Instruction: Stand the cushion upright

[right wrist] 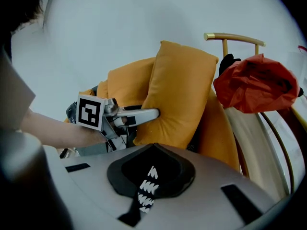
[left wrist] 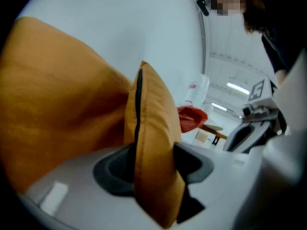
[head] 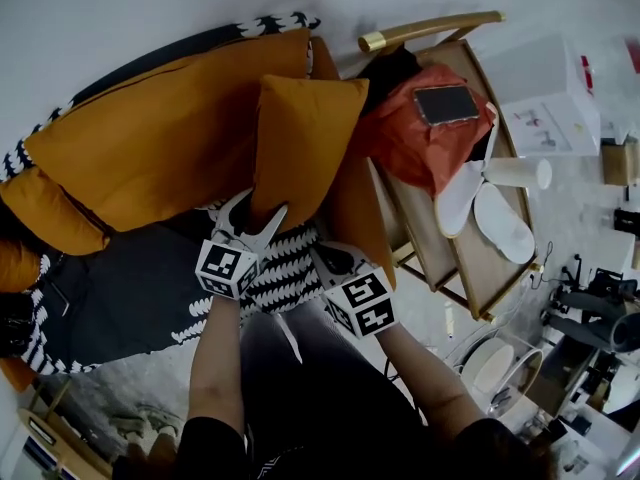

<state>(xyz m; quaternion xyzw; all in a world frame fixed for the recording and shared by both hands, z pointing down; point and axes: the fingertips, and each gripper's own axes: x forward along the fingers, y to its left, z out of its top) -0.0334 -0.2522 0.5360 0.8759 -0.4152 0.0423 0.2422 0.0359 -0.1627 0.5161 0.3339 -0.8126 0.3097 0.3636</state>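
While left gripper (head: 258,218) clamps part-open jaws on the orange cushion's (head: 300,138) lower edge, cushion stands on sofa, leaning vs. larger back cushion (head: 160,138). Right gripper (right wrist: 148,178) jaws nearly closed, apparently pinching patterned throw (head: 285,273). Risk: thin edge grip slips, cushion flops fwd.

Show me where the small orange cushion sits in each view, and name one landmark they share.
Head view: the cushion stands just above centre.
Left gripper view: the cushion is edge-on at centre, pinched in the left claw.
Right gripper view: the cushion is face-on, near centre.
Shared landmark: the red bundle, right of the cushion in all three.
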